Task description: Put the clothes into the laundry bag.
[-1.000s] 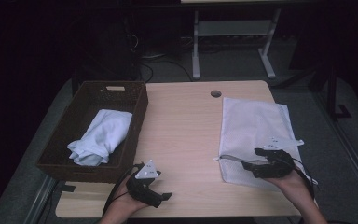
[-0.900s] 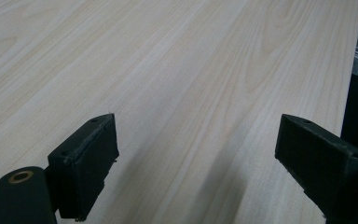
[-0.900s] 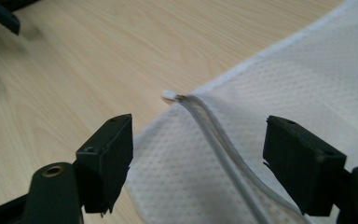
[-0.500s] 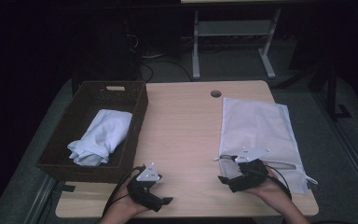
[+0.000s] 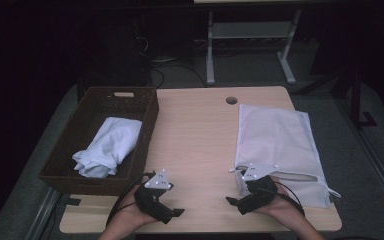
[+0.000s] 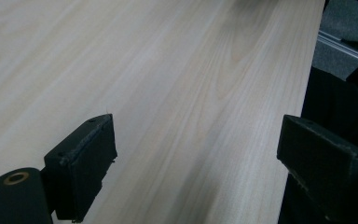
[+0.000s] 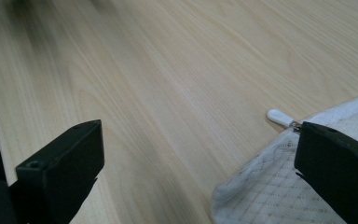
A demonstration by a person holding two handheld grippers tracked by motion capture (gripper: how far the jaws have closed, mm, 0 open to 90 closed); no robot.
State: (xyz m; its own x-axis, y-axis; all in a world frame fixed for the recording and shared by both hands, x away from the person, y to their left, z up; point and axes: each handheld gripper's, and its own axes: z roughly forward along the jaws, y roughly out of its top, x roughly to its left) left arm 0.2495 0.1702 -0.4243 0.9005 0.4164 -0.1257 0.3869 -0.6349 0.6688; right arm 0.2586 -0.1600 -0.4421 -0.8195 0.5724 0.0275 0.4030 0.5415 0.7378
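A white mesh bag (image 5: 280, 140) lies flat on the right half of the wooden table (image 5: 200, 135). My right gripper (image 5: 235, 205) sits at the bag's near left corner, low over the table. In the right gripper view my right gripper (image 7: 200, 140) is open; its jaws have just been opening and nothing is gripped between them. The bag's corner (image 7: 270, 186) and its white zipper pull (image 7: 279, 116) lie by the right-hand jaw. My left gripper (image 5: 175, 215) rests near the front edge, and in the left gripper view it (image 6: 196, 140) stands open over bare wood.
A dark wicker basket (image 5: 150, 115) stands at the table's left with a folded white cloth (image 5: 107, 147) inside. A round cable hole (image 5: 231, 100) is at the far edge. A metal frame (image 5: 250, 45) stands on the floor beyond the table.
My right gripper has moved left and toward the front edge, off the bag's near edge to its corner. The left gripper has stayed put.
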